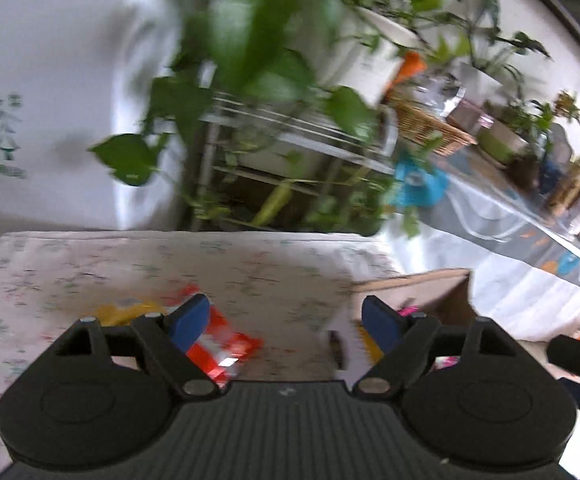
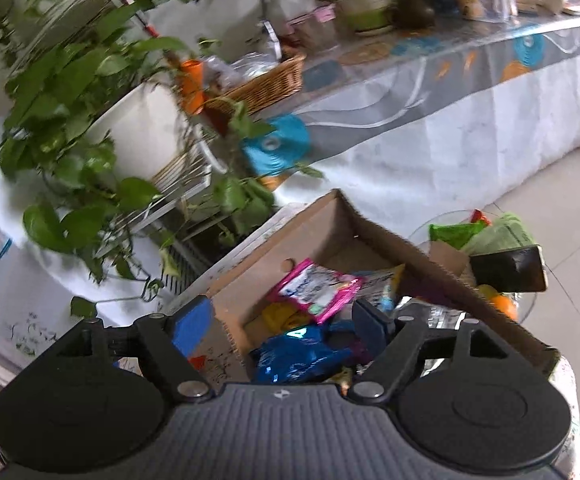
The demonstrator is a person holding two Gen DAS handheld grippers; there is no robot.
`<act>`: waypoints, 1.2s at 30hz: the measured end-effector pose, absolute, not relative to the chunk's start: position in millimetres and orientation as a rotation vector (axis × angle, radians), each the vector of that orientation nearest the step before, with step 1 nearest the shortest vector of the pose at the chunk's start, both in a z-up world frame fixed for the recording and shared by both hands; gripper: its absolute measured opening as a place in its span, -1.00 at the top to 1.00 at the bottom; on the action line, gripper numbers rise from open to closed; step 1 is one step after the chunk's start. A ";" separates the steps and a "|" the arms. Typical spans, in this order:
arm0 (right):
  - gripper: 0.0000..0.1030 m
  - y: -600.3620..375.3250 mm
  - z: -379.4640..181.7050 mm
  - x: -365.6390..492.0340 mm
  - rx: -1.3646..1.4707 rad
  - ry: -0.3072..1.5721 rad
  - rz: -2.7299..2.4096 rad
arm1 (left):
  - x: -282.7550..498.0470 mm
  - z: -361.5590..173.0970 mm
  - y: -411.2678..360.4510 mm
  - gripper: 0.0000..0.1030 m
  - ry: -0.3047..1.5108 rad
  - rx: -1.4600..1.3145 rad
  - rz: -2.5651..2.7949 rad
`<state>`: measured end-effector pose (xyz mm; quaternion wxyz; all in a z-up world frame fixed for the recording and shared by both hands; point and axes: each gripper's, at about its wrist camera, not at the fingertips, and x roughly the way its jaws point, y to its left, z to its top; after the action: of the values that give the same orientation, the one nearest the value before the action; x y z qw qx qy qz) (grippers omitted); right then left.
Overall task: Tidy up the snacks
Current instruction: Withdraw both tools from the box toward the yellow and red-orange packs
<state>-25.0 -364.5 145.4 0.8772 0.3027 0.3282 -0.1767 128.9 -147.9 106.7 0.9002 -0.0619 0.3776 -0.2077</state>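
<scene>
Fingers of the left gripper (image 1: 286,320) stand well apart, blue pads facing each other, with nothing pinched between them. A red snack packet (image 1: 220,346) lies flat on the floral tablecloth (image 1: 130,268) under and just beside the left finger; contact cannot be confirmed through the blur. Its long axis runs diagonally, from upper left down to lower right in the left wrist view. A yellow packet (image 1: 130,312) lies just left of it, partly hidden behind the finger linkage.

Right gripper (image 2: 286,322) is likewise spread wide and empty. It hangs over the near corner of the cardboard box (image 2: 369,224), left finger outside the wall, right finger above the contents. Inside the box sit a pink packet (image 2: 317,290), tilted with its long axis slanting from upper left to lower right, and a crumpled blue packet (image 2: 293,356) directly below the open jaws. A glass bowl (image 2: 525,298) of further snacks stands beyond the box's right wall.
</scene>
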 end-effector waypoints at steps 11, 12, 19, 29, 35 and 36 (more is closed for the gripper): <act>-0.63 -332.3 143.2 -4.1 0.540 0.710 -0.284 | 141.3 98.2 -91.6 -0.62 0.807 -0.153 -0.349; -0.63 -329.5 142.7 -2.5 0.534 0.712 -0.275 | 141.6 97.5 -88.4 -0.62 0.809 -0.150 -0.344; -0.68 -303.6 140.3 8.5 0.425 0.721 -0.180 | 148.2 95.5 -63.0 -0.62 0.822 -0.154 -0.301; -0.72 -267.3 133.1 24.0 0.289 0.745 -0.019 | 172.3 82.0 -38.8 -0.69 0.860 -0.186 -0.232; -0.73 -244.6 120.1 43.6 0.215 0.773 0.071 | 194.1 61.0 -38.7 -0.69 0.902 -0.176 -0.195; -0.73 -241.8 117.2 47.0 0.205 0.777 0.082 | 197.9 56.9 -39.7 -0.69 0.911 -0.174 -0.190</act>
<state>47.0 -241.8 117.2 0.9195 0.0995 0.3781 0.0398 197.9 -39.7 56.9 0.8900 -0.0839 0.4388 -0.0914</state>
